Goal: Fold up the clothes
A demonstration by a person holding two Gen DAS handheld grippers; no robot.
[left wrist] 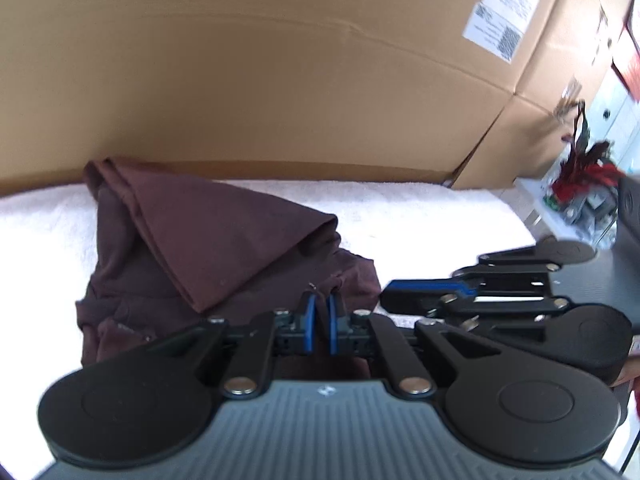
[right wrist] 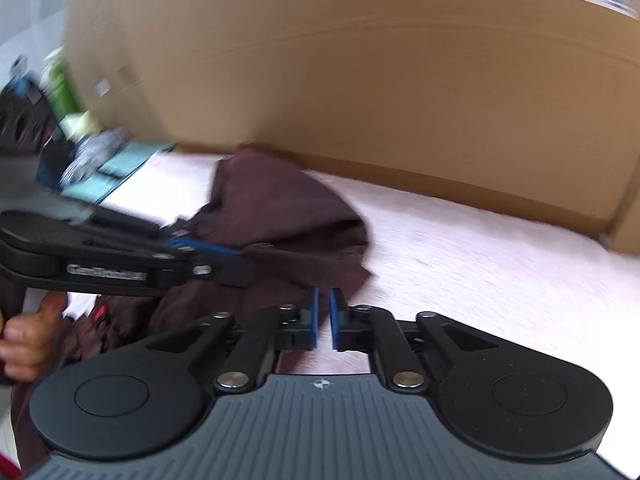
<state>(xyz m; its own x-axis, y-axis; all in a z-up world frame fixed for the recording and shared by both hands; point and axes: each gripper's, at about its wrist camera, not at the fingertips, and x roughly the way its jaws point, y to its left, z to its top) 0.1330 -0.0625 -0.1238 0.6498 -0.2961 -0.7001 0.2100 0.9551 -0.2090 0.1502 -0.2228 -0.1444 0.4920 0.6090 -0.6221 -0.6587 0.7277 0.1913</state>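
Shirt (left wrist: 208, 248), dark brown, lies bunched on the white towel (left wrist: 420, 216) w/ a big box (left wrist: 280, 80) behind it. My left claw (left wrist: 321, 304) is pinched on its near edge. My right claw (right wrist: 322, 300) is shut too, just past the shirt's corner, holding nothing.

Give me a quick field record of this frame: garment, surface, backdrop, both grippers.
garment: dark maroon cloth, partly folded, one flap laid over the rest
surface: white towel-like cover
backdrop: large cardboard box behind the cloth
left gripper: shut, tips at the cloth's near edge; grip on fabric unclear
right gripper: shut, tips by the cloth's corner; nothing visibly between the pads
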